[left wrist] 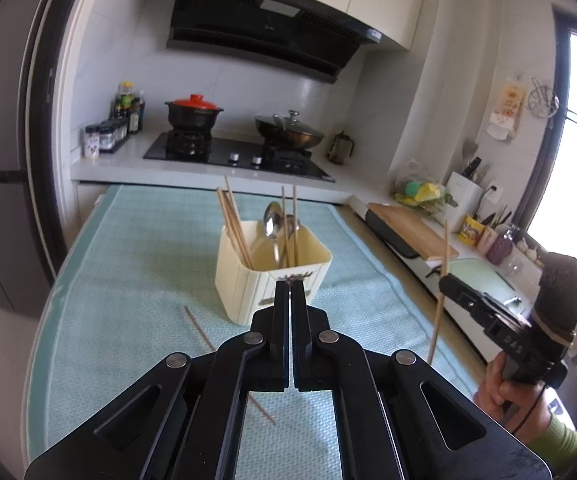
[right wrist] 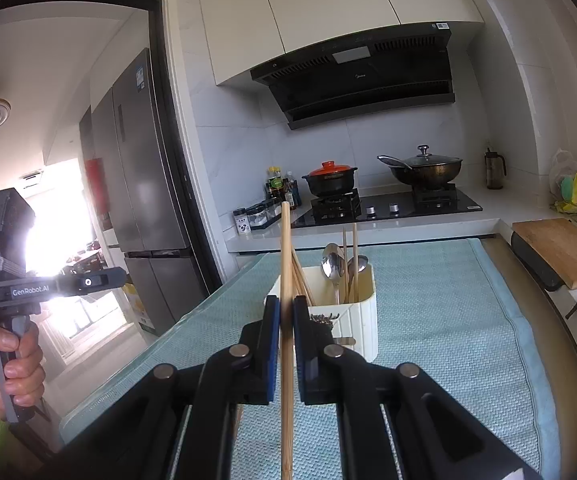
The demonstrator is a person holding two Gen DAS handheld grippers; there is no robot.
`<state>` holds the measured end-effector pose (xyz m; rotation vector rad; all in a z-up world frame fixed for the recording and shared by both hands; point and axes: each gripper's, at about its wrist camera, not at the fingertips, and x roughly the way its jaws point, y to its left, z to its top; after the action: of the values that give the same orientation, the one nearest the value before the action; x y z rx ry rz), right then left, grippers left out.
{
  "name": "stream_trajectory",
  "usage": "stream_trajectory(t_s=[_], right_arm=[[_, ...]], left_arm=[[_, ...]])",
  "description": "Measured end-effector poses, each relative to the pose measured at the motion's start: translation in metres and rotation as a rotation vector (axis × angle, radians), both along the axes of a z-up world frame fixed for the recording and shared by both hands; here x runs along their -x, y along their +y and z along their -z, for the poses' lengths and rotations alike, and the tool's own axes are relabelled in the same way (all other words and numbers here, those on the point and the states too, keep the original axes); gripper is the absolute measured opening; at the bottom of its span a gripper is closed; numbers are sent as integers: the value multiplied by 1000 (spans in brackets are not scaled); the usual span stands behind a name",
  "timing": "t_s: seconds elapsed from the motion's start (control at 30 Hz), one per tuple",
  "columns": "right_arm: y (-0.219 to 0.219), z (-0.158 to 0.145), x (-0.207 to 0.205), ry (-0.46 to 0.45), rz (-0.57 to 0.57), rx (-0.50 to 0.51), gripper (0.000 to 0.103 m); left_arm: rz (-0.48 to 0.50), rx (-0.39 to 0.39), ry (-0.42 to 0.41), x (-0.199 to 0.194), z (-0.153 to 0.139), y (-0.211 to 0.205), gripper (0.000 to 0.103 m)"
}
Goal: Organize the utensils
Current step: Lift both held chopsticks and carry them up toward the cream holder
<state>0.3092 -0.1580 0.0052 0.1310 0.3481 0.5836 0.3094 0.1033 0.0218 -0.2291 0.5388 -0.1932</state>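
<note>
Right gripper (right wrist: 286,312) jaws clamp upright chopstick (right wrist: 286,264), holder (right wrist: 362,320) just beyond.

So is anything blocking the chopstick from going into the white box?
Nothing visible does. The right gripper holds the chopstick upright, short of the holder. The chopsticks and spoons already inside leave part of the opening free, and only bare mat lies around it.

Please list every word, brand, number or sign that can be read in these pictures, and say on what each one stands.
"GenRobot.AI": on the side of the left gripper, seen from the right wrist view.
Embossed characters on the right gripper body: not clear enough to read.
Range hood logo, fridge sticker, bottle labels, wall packet: too small or blurred.
</note>
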Motion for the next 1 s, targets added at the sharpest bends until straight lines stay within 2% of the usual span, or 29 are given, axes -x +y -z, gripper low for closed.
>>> stream_trajectory(t_s=[0.03,0.1,0.17,0.2,0.27,0.33,0.5,0.63,0.7,0.73,0.77,0.83,0.9,1.0], right_arm=[[-1,0,0,1,-2,-1,7],[-1,0,1,3,-4,-2,7],[-1,0,1,5,-6,0,7],[-1,0,1,7,-8,-1,7],[0,2,0,11,-10,0,7],[0,3,-1,18,-13,-6,7],[0,7,-1,31,-19,-13,7],[-3,10,1,33,-16,-7,7],[-7,12,1,37,-10,-7,7],[-10,13,0,39,-6,-8,7],[-12,14,1,40,-1,-9,7],[-18,16,1,40,10,-13,7],[-22,18,1,44,20,-21,7],[-27,20,1,50,29,-36,7]], left_arm=[[-19,-2,31,-5,7,4,2],[-40,34,112,-21,26,17,17],[-60,93,219,-44,52,31,46],[-78,109,273,-58,67,37,47],[-105,119,371,-86,94,43,47],[-129,96,442,-114,117,41,47],[-200,-43,584,-175,169,24,46],[-220,-101,660,-201,201,13,42],[-237,-176,643,-207,207,4,41],[-240,-210,640,-208,209,0,37],[-236,-228,624,-208,210,-3,13],[-218,-211,607,-206,212,-6,4],[-210,-188,584,-200,213,-4,3],[-207,-102,526,-182,204,4,3]])
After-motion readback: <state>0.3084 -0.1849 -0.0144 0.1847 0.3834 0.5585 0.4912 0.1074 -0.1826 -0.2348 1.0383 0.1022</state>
